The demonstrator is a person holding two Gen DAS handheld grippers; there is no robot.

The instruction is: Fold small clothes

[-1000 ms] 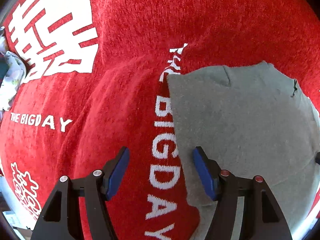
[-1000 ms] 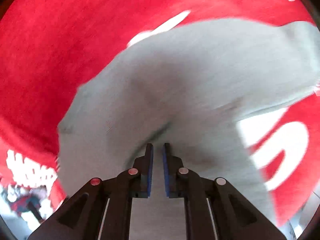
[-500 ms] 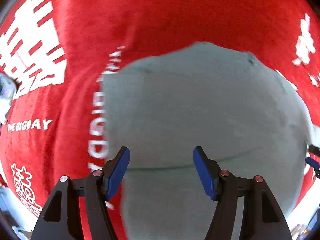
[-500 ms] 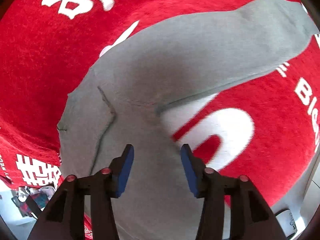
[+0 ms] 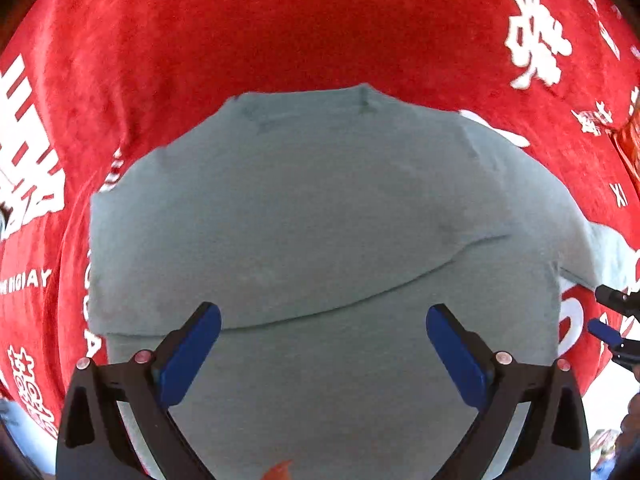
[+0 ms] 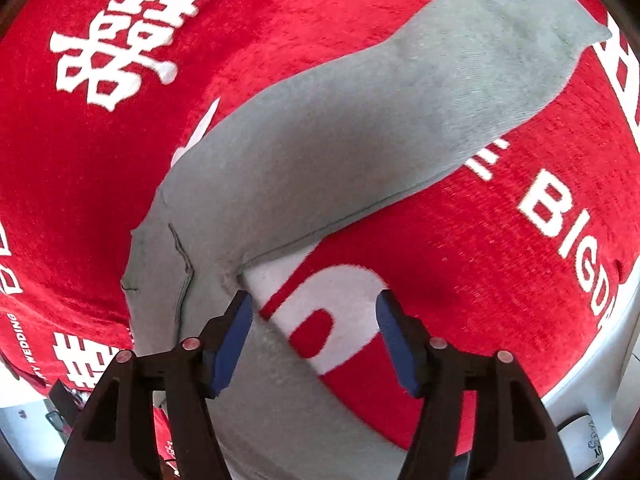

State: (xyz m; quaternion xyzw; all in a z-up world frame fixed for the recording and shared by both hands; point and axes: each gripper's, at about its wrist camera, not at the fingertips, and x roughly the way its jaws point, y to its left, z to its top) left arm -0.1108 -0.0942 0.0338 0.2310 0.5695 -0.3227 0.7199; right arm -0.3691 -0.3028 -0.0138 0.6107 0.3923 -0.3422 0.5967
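In the left wrist view, the red cloth (image 5: 320, 32) with white lettering covers the surface, its large white characters at the far left edge and more at the upper right. The grey garment (image 5: 320, 220) fills the middle and lower frame, lying flat on the cloth, with a fold line running across it from lower left up to the right. The left tool (image 5: 323, 344) hangs above it at the bottom centre, jaws spread wide and still opening, the blue pads clear of the fabric with nothing pinched. At the right edge, the tip of the right tool (image 5: 612, 316) shows beside the garment's corner.

In the right wrist view, the grey garment (image 6: 360, 128) runs from the lower left diagonally to the upper right, a seam visible at the left. The right tool (image 6: 314, 340) sits at the bottom centre, jaws parted and opening; its left pad is over the garment's edge, the right over the red cloth (image 6: 480, 260), gripping nothing.
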